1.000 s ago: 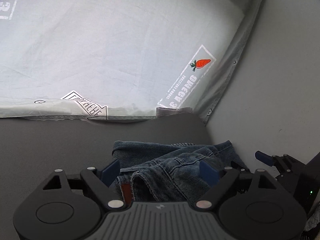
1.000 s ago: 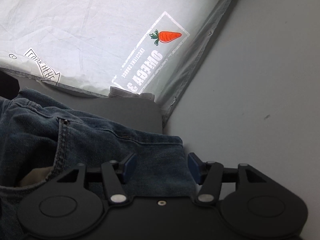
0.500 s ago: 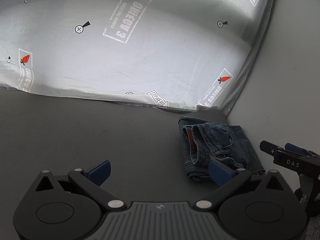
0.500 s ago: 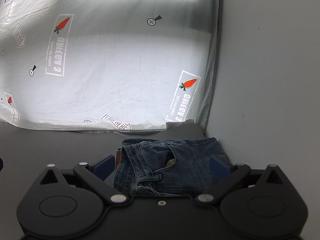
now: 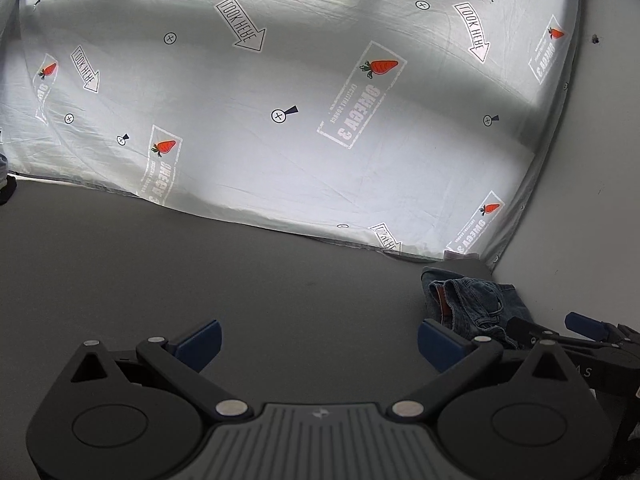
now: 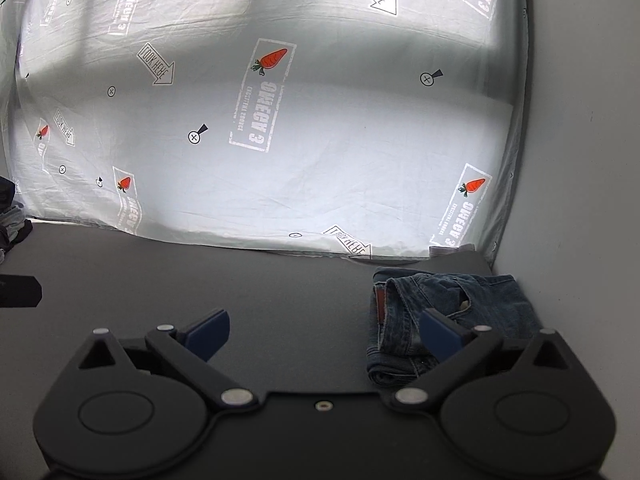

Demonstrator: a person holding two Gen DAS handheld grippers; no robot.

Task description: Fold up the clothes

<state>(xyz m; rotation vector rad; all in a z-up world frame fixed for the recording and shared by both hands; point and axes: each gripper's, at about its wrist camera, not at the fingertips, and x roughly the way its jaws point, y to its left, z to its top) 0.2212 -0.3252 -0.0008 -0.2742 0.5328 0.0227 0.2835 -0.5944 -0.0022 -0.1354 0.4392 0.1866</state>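
Observation:
A folded pair of blue jeans (image 5: 474,300) (image 6: 496,300) lies at the far right corner of the dark grey table (image 5: 200,272) (image 6: 208,280), close to the sheet and the wall. My left gripper (image 5: 318,340) is open and holds nothing. It hovers back from the jeans and to their left. My right gripper (image 6: 324,332) is also open and empty, and its right finger overlaps the near edge of the jeans in its own view. In the left wrist view the right gripper (image 5: 554,326) shows low at the right, near the jeans.
A white sheet (image 5: 304,140) (image 6: 320,152) printed with carrots and arrows hangs behind the table. A pale wall (image 5: 592,220) closes the right side. Dark bundled clothes (image 6: 12,220) lie at the far left edge. A black object (image 6: 20,290) juts in from the left.
Both grippers opened wide, let go of the jeans, then pulled back and up. The jeans stay folded at the far right corner and now look small.

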